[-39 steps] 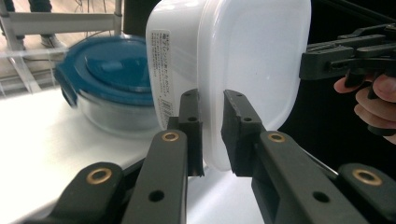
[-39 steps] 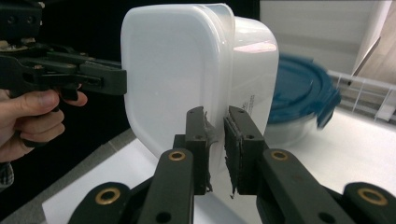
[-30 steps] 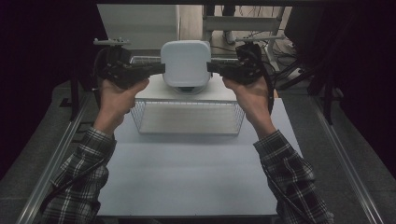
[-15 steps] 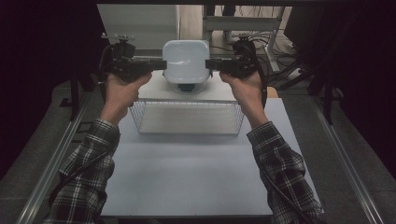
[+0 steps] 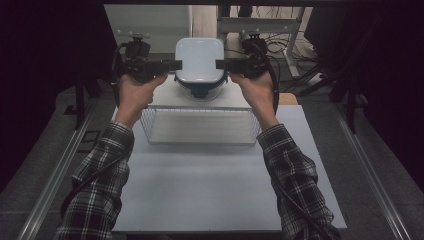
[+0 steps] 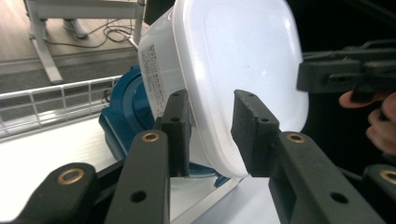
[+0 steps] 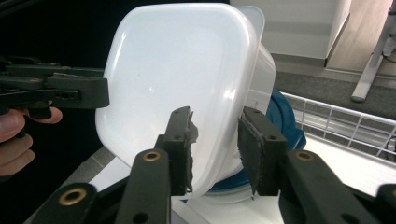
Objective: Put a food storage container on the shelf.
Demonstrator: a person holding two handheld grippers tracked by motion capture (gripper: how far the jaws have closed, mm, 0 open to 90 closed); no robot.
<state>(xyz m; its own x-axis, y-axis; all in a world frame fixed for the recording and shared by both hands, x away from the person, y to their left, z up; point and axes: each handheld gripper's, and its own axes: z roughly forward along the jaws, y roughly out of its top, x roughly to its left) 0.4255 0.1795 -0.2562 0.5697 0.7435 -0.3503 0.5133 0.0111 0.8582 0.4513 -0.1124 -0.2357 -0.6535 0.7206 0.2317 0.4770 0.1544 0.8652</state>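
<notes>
White plastic catches the light as a person in plaid sleeves lifts a container [image 5: 199,59] off the far end of the table [image 5: 210,190], held between two hand-held grippers. The left gripper [image 5: 175,65] meets its left edge and the right gripper [image 5: 220,63] its right edge, so the tub hangs level between the two hands, above and just beyond a wire basket [image 5: 200,125].

In the left gripper view the jaws straddle the container's rim [image 6: 210,140], one pad [image 6: 177,130] on each face. They look clamped on it, though the contact itself is hard to see. The right gripper view shows the same: jaws set either side of the rim [image 7: 215,140], seemingly closed on it.

A blue object [image 6: 123,116] sits beneath the tub, possibly a lid or base. Its shape is mostly hidden, and whether it is attached to the container cannot be told.

Neither hand is nearer. The container lies squarely between them, its broad face turned towards the person. Any coming move probably depends on both grippers travelling together, since it appears to be carried by its two opposite edges alone. The basket, directly below and nearer the person, is the closest place to set it down.
</notes>
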